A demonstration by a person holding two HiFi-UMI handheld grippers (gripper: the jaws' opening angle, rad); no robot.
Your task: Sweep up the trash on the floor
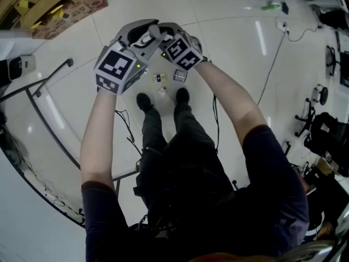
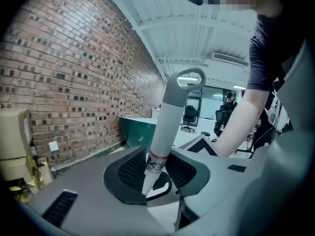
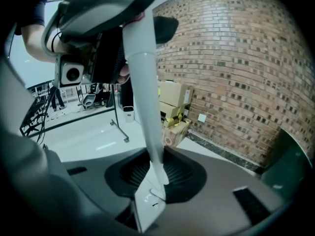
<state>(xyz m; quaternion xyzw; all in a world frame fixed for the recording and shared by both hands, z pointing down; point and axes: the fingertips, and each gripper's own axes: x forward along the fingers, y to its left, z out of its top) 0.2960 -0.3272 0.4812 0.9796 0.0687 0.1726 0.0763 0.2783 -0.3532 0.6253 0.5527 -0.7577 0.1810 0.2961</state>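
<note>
Nothing swept yet imo: left tool (image 2: 156,173) and right tool (image 3: 155,173) both clamp one white handle (image 2: 167,122), while trash bits (image 1: 160,78) sit on the floor (image 1: 234,48) just ahead of the shoes (image 1: 144,101).

I'm over a glossy white tiled floor (image 1: 229,42). A brick wall (image 2: 74,73) runs beside me, cardboard boxes (image 3: 173,101) stacked at its foot, a white ceiling (image 2: 162,14) overhead, an office chair (image 2: 189,116) far off.
</note>
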